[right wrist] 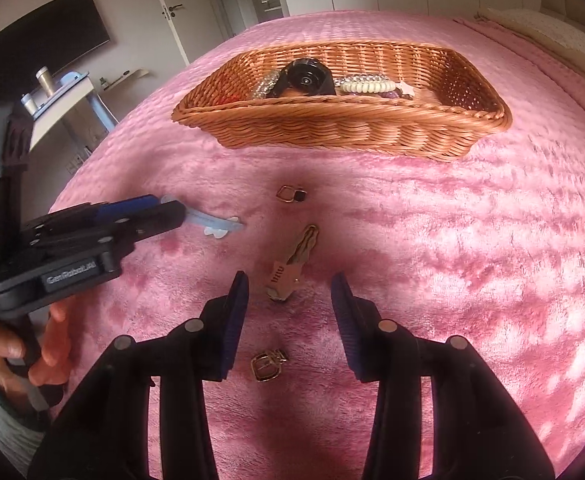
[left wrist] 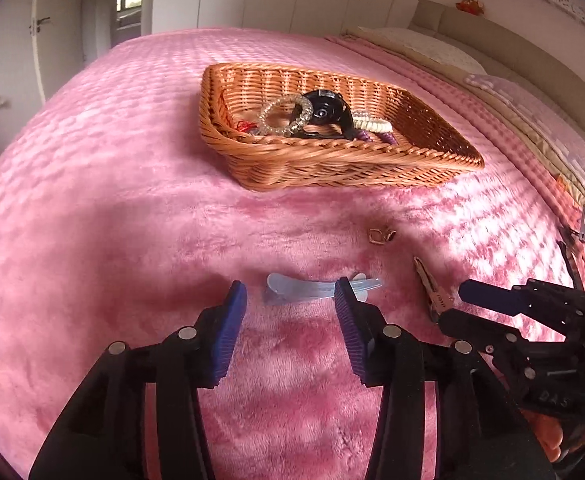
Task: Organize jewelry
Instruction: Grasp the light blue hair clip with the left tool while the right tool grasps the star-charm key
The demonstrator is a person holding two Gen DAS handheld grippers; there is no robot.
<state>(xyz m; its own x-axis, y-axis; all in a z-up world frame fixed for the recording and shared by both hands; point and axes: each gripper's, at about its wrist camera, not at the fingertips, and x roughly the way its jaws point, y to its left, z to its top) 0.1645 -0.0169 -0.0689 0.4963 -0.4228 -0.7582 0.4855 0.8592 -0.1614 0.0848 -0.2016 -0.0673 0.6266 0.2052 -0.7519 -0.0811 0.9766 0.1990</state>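
While a wicker basket (left wrist: pixel 332 160) sits farther back on a bed covered by a pink plush blanket (left wrist: pixel 112 200), the left tool (left wrist: pixel 290 294) hovers low over a pale blue hair clip (left wrist: pixel 312 290), its blue pads parted to either side of the clip and pressing on nothing. From the right wrist view, the clip (right wrist: pixel 216 226) pokes out beyond that tool's tips, and a hand (right wrist: pixel 24 356) grips its handle. The right tool (right wrist: pixel 288 284) is also partly open and empty, with a beige and gold hair clip (right wrist: pixel 292 268) lying on the blanket between its fingers, untouched. Just nearer the camera lies a small gold buckle (right wrist: pixel 267 365); a small gold ring piece (right wrist: pixel 290 193) rests between the clips and the basket. Inside the basket are a black watch (left wrist: pixel 326 112), a clear beaded bracelet (left wrist: pixel 284 116) and a cream coil hair tie (right wrist: pixel 366 86).
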